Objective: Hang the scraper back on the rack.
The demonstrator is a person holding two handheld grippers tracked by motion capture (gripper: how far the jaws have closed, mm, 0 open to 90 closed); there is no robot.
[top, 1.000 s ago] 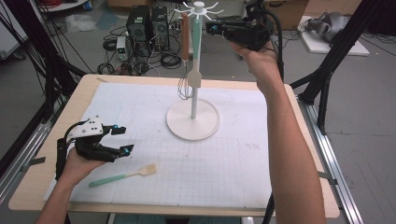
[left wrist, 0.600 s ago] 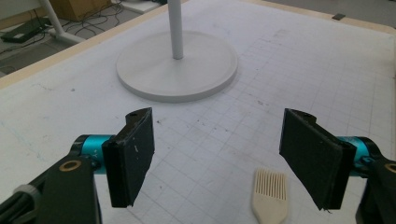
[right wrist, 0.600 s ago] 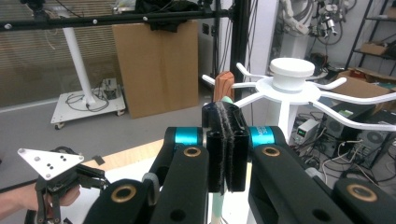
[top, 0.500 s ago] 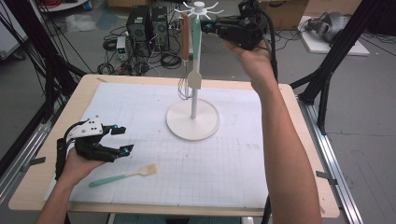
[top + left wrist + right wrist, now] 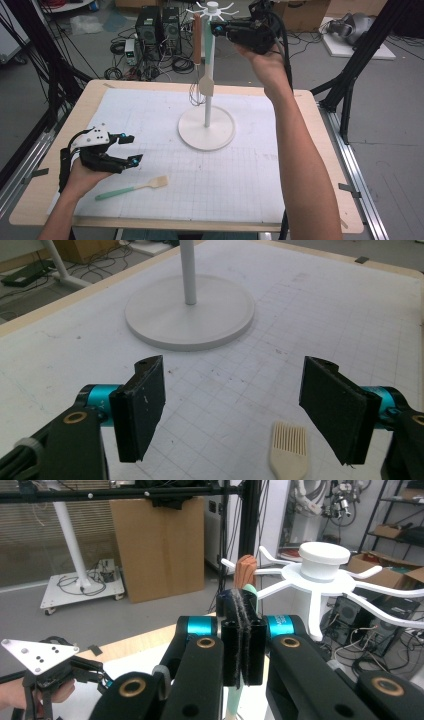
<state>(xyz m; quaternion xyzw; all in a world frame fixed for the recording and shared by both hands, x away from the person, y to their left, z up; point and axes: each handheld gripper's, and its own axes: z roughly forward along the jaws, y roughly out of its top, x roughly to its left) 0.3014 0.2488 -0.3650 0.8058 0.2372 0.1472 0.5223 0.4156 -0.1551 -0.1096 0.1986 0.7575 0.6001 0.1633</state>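
Right gripper (image 5: 242,605) is pinched shut on the top of the mint-handled spatula (image 5: 206,86) up at the rack's hook arms (image 5: 325,560), so a missed hook probably drops it onto the whisk (image 5: 197,37); the left gripper (image 5: 235,370) view adds wide, empty jaws over the pastry brush (image 5: 289,447) bristles.

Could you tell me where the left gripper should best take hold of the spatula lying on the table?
Grip the spatula at mid-handle, coming straight down with the jaws across it. It lies flat, and the slim green handle fits the open left gripper better than the flat head.
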